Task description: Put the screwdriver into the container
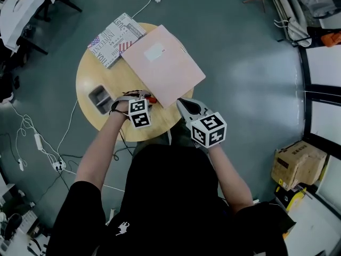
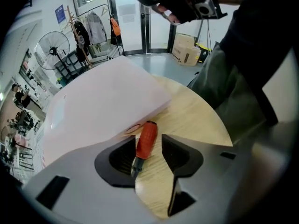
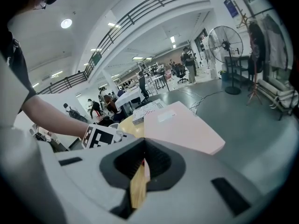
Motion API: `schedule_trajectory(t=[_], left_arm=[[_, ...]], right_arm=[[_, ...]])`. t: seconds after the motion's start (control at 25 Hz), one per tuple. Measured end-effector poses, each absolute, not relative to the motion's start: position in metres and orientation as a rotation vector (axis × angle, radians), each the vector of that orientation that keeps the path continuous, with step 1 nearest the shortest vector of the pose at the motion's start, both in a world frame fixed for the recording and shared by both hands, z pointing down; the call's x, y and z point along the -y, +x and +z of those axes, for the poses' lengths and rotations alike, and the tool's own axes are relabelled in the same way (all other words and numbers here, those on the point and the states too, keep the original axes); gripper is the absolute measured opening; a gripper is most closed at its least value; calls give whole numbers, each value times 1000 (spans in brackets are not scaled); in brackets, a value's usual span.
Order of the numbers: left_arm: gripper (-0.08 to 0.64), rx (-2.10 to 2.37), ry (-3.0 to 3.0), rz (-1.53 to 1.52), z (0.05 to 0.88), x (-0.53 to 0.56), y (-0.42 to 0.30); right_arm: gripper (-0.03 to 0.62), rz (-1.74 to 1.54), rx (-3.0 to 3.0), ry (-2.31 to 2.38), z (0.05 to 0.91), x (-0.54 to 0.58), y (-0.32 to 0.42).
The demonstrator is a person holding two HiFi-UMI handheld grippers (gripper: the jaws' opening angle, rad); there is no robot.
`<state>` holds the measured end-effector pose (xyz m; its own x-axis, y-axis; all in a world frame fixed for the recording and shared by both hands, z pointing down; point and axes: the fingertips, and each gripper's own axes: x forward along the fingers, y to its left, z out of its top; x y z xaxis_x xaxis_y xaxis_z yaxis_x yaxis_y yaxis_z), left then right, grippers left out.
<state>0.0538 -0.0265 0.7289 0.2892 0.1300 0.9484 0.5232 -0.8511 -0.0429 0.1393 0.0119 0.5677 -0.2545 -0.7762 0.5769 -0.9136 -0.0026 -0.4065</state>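
A screwdriver (image 2: 146, 141) with an orange-red handle lies flat on the round wooden table (image 1: 89, 79), its handle end by the edge of a pink folder (image 2: 103, 101). My left gripper (image 2: 148, 146) is open and straddles it, one pad on each side, with a gap at the right pad. In the head view the screwdriver (image 1: 152, 98) shows as a red spot just past the left gripper (image 1: 139, 96). A grey rectangular container (image 1: 100, 98) sits on the table to the left of that gripper. My right gripper (image 1: 184, 106) hovers at the table's near edge, jaws together and empty (image 3: 144, 155).
The pink folder (image 1: 162, 63) covers the table's right part and overhangs its edge. A box printed like a newspaper (image 1: 114, 38) lies at the far side. Cables and a power strip (image 1: 38, 141) run over the floor to the left; a cardboard box (image 1: 297, 164) stands at the right.
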Motion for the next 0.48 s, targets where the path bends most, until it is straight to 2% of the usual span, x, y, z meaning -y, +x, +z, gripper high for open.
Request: schedule_trajectory(t=[0.48], left_arm=[[141,769,-2138,-1611,739,24,55]], right_arm=[[2,1136,2018,1845,579,-21,149]])
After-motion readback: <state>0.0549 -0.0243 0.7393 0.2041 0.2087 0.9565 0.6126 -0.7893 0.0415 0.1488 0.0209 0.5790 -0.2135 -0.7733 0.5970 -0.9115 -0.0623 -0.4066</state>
